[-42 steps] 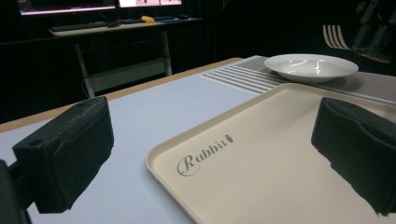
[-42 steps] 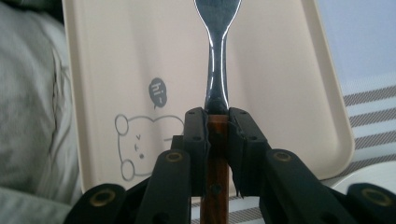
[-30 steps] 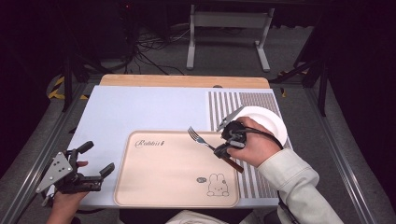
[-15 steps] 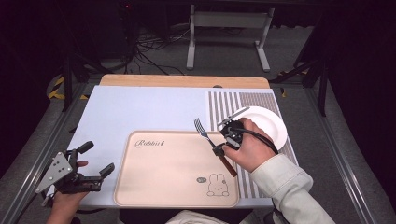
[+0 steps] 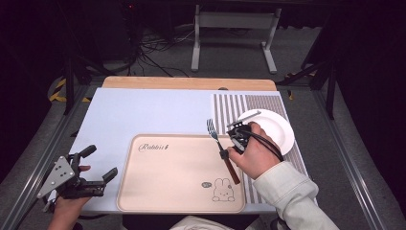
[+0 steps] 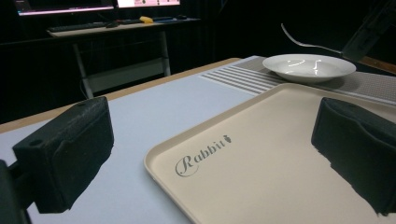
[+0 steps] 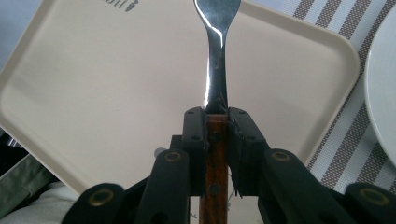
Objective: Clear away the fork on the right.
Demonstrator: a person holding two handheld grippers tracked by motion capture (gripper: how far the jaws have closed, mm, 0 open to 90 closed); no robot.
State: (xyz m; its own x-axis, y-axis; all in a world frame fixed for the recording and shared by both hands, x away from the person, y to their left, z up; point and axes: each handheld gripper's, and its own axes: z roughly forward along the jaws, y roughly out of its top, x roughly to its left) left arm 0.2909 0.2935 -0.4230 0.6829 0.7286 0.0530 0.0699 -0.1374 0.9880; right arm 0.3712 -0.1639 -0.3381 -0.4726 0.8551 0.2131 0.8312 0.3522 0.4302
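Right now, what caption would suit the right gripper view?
Right gripper clamping a wooden-handled steel fork above a beige plastic tray.

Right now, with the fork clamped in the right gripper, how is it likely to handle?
The fork looks stiff: its metal neck runs straight from the right gripper. The polished steel is probably slippery, but the jaws press on the wooden handle, likely a surer hold. Held near the neck, it may pivot if bumped.

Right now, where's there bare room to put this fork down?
The tray is bare except for its printed rabbit, and the blue mat behind it is open. It is crowded by the plate, where the right claw holds the fork.
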